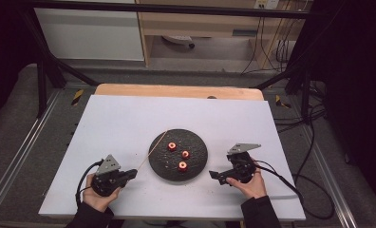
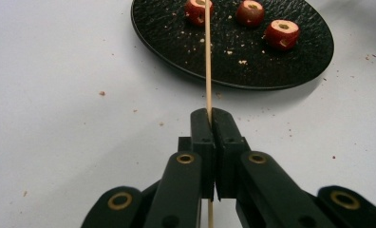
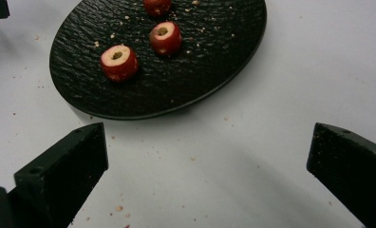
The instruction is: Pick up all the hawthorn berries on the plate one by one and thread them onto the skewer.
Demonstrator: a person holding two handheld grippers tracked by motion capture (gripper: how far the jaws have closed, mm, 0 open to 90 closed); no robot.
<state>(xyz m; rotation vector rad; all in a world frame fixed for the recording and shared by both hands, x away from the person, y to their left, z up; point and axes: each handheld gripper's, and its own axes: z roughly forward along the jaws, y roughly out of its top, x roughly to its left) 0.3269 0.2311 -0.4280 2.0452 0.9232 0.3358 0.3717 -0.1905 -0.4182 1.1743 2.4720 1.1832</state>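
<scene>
Pointing up and across the plate (image 1: pixel 201 161), the skewer (image 2: pixel 208 61) is clamped in the left claw (image 2: pixel 210 116), while the nearest fruit (image 3: pixel 119 62) is faced by the right claw (image 3: pixel 207 156), spread wide.

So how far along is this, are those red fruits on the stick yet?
Not yet. Done so far: the left gripper is shut on the skewer, which points over the black plate. In hand: the right gripper is open, empty, beside the plate. Left: all three cored fruits lie loose on the plate, none threaded, so picking up and skewering each remains.
</scene>
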